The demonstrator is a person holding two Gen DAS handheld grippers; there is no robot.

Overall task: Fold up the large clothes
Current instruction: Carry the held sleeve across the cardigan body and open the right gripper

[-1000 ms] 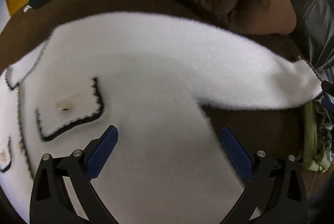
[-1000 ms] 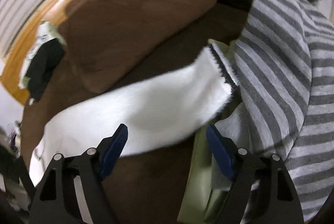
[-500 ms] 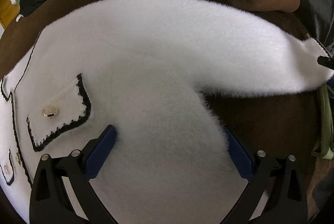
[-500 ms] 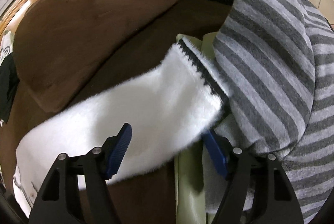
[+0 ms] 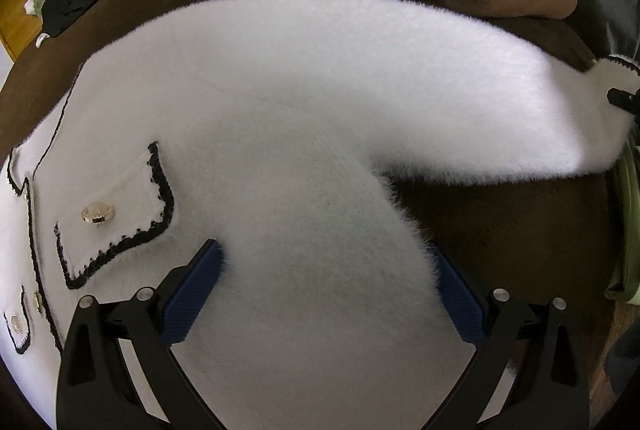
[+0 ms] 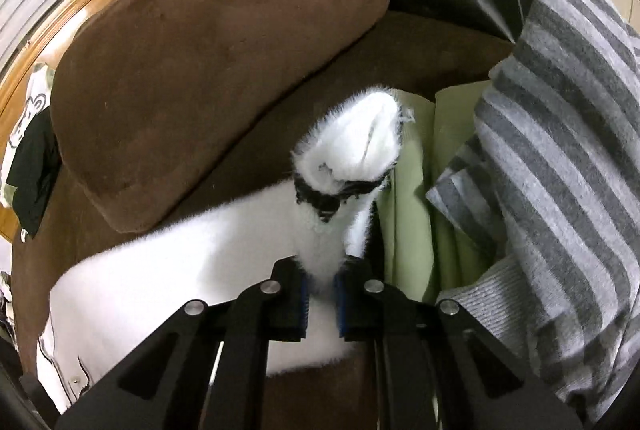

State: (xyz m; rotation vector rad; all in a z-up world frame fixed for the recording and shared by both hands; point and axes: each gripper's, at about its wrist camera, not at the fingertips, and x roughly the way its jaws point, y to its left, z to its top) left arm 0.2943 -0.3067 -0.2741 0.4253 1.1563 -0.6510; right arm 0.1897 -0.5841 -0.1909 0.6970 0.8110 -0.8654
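1. The right gripper [image 6: 320,286] has just clamped onto the cuff [image 6: 348,157], which bunches above its jaws.
2. The left gripper [image 5: 326,290] hangs wide open over the white cardigan [image 5: 280,133], spread on the brown sofa [image 5: 500,230].

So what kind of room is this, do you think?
Probably a home living room: a brown suede sofa with a loose cushion, laundry such as a grey striped sweater piled beside a white fuzzy cardigan.
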